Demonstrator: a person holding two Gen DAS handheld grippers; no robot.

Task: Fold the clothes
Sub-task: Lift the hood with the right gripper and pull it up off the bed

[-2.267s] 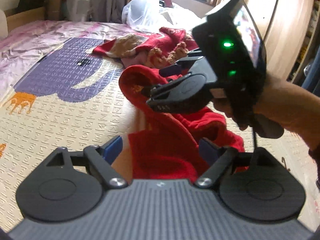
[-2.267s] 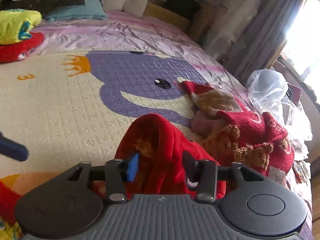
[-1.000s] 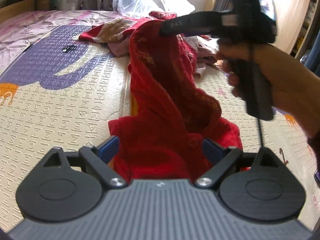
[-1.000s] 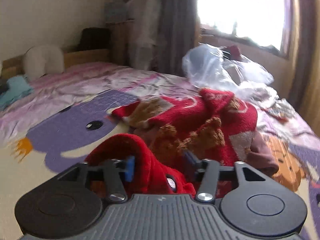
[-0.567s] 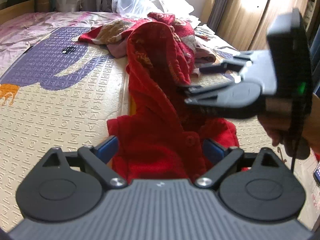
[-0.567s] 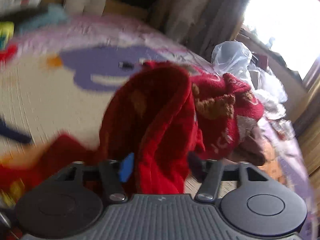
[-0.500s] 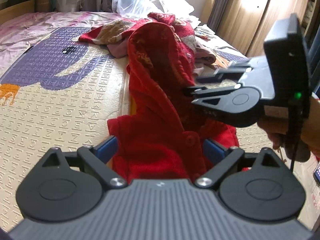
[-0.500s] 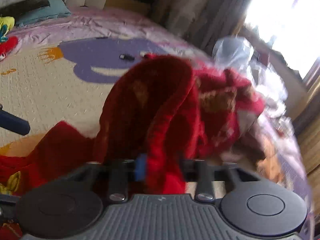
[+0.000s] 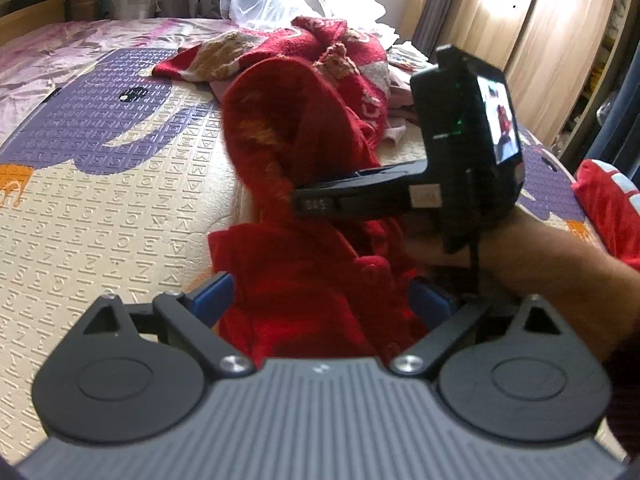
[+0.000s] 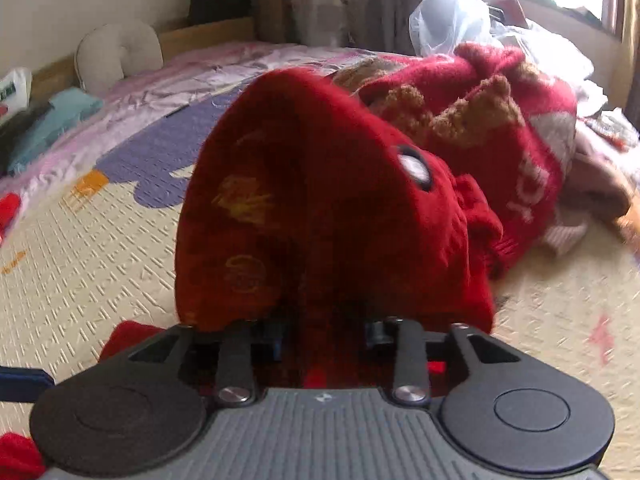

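Right wrist view: your right gripper (image 10: 324, 332) is opening its jaws with the red fleece garment (image 10: 320, 208) still between them, draped over the patterned foam mat (image 10: 100, 240). Left gripper (image 9: 320, 300) stands apart around the hem; lay the fold flat before withdrawing.

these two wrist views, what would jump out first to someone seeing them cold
A bright red fleece garment humps up mid-mat and fills both views. The right gripper reaches in from the right with that cloth between its jaws, which are opening, while the left gripper sits wide around the garment's near end. Behind lies a red knit with brown bear figures, on a cream play mat with a purple shape.
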